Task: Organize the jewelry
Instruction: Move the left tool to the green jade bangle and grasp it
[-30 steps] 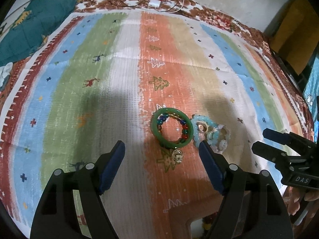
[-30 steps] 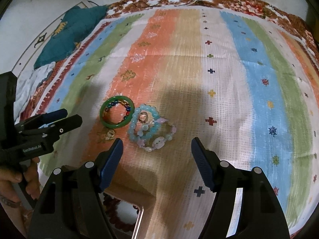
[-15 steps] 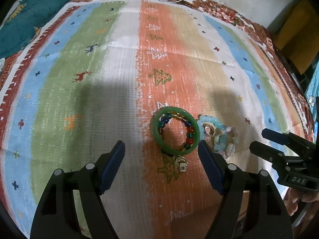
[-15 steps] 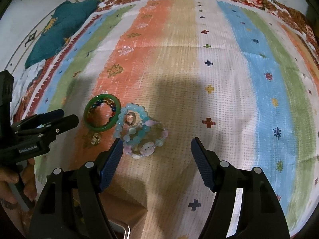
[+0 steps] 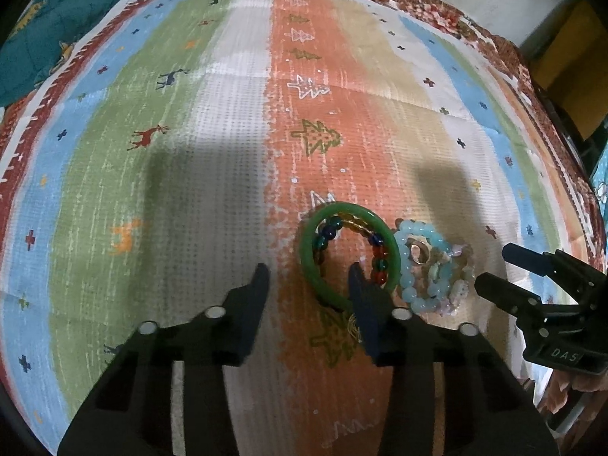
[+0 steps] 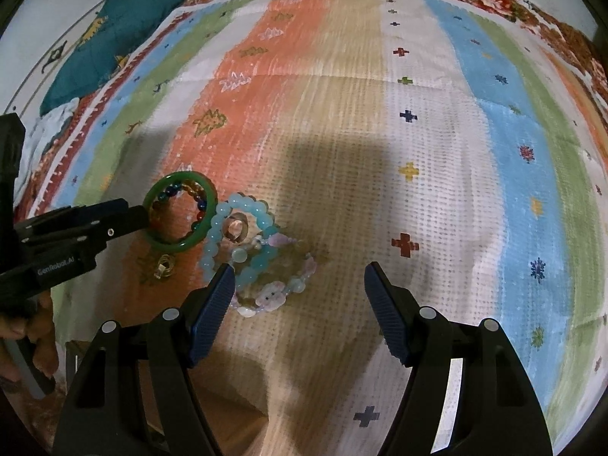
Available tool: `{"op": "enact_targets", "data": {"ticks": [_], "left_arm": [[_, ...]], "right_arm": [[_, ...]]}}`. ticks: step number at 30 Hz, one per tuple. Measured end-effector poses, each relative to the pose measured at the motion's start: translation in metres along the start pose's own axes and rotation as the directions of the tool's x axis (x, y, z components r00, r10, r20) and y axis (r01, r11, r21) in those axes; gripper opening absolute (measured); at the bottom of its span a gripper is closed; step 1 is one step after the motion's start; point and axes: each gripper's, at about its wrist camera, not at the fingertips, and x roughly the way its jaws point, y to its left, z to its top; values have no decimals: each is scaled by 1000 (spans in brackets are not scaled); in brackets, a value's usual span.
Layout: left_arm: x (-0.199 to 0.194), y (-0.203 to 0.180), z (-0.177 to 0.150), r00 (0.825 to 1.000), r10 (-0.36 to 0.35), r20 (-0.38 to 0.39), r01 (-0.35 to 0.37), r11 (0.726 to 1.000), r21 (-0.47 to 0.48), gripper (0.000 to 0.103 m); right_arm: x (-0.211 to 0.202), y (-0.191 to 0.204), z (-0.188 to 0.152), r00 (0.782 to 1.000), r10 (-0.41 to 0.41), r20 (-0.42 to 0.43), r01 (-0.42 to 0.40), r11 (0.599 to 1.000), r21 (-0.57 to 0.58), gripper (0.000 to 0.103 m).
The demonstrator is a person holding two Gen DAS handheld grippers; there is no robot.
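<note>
We see the left gripper point(image 5: 308, 279) much narrower than a second ago: its jaws have just been closing, and the near rim of the green bangle point(image 5: 349, 254) now sits between the fingers, the right finger poking inside the ring, the left finger outside on the cloth. Can't tell whether the pads actually press on the rim yet; there looks to be bare cloth between the left pad and the bangle. The multicoloured bead bracelet point(image 5: 376, 243) lies inside the bangle, same as before. Both cameras sit lower and closer to the striped blanket point(image 5: 212, 174) than a second ago, so the jewelry fills more of each view. The right gripper point(image 6: 298, 290) is spread wide, unchanged, nothing pinched; its left finger hangs over the near edge of the light-blue bead bracelet point(image 6: 243, 228). The metal ring point(image 6: 235, 228) sits inside that blue loop, touching the pink-white bracelet point(image 6: 273, 292) cluster. The small gold charm point(image 6: 163, 264) lies just beside the bangle's near side. The pile hasn't shifted on the blanket.
</note>
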Motion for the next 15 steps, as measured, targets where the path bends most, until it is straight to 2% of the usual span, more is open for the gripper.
{"op": "enact_targets", "data": {"ticks": [6, 9, 11, 13, 15], "left_arm": [[5, 0, 3, 1000, 14, -8, -14, 1000, 8, 33], [9, 1, 4, 1000, 20, -17, -20, 1000, 9, 26], [11, 1, 4, 1000, 20, -16, -20, 1000, 11, 24], [12, 0, 5, 1000, 20, -16, -20, 1000, 14, 22], [14, 0, 6, 1000, 14, -19, -14, 1000, 16, 19]], "right_arm": [[6, -2, 2, 1000, 3, -10, -3, 1000, 2, 70], [11, -4, 4, 1000, 18, -20, -18, 1000, 13, 70], [14, -5, 5, 999, 22, -28, -22, 1000, 17, 60], [18, -6, 6, 999, 26, -39, -25, 999, 23, 54], [22, -6, 6, 999, 24, -48, -23, 999, 23, 54]]}}
